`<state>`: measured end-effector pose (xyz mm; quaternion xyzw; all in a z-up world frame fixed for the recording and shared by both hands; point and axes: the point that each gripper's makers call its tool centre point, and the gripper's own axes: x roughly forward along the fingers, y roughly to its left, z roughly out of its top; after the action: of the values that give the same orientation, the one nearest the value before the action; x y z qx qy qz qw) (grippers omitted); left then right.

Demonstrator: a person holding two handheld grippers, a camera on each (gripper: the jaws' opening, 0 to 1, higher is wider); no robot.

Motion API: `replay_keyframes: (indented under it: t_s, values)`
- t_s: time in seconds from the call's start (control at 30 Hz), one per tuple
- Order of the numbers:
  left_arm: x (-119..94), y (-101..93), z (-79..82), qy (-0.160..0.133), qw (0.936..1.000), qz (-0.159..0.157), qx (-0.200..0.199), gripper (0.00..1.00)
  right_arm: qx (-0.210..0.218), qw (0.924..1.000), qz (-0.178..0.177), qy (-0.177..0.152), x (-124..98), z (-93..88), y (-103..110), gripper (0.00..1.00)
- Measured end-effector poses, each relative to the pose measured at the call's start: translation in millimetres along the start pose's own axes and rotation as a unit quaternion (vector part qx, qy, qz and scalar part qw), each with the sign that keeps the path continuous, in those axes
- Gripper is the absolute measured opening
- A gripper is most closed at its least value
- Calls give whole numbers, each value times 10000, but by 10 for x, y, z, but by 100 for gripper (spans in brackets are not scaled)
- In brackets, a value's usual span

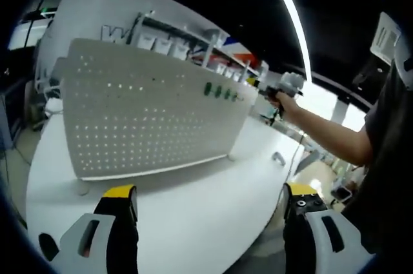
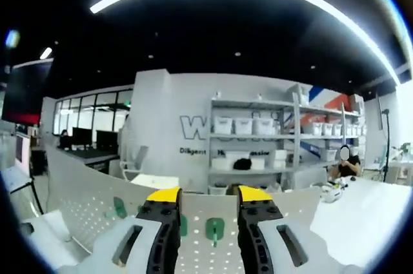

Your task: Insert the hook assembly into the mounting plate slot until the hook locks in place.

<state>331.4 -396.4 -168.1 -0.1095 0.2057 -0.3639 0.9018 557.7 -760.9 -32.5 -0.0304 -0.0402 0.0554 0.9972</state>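
Observation:
A white perforated mounting plate (image 1: 148, 119) stands upright on the white table (image 1: 193, 222). Three green hooks (image 1: 219, 91) sit in a row near its upper right corner. A person's hand holds my right gripper (image 1: 268, 93) just past that corner, beside the hooks. My left gripper (image 1: 210, 203) hangs in front of the plate, jaws wide apart with nothing between them. In the right gripper view, the plate's top (image 2: 84, 203) lies below the right gripper (image 2: 208, 213). One green hook (image 2: 214, 227) shows on the plate through the gap between its open jaws, another (image 2: 119, 207) to the left.
A small metal piece (image 1: 277, 158) lies on the table right of the plate. Shelves with white bins (image 2: 258, 126) stand behind the plate. A person (image 2: 348, 164) sits at the far right. The table's curved edge (image 1: 264, 248) runs close to my left gripper.

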Motion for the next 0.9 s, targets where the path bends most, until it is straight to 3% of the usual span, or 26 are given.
replay_keyframes:
  t_s: [0.2,0.37,0.63,0.77,0.9]
  values:
    - [-118,2,1,-131,9999,81,49,97,470,9969,459,436,-330,-272,328,52]
    - [-192,54,-84,-112,9997,196,-27,99,337,9937,552,917,-677,-562,560,60]
    - [-267,48,-136,-108,9995,283,-42,100,422,9878,587,1382,-1269,-941,870,68]
    - [-278,33,-139,-120,9995,298,-22,100,922,9788,751,1665,-1444,-1132,1016,77]
    - [-296,-1,-137,-139,9994,321,36,100,733,9795,840,1675,-1561,-1144,1096,80]
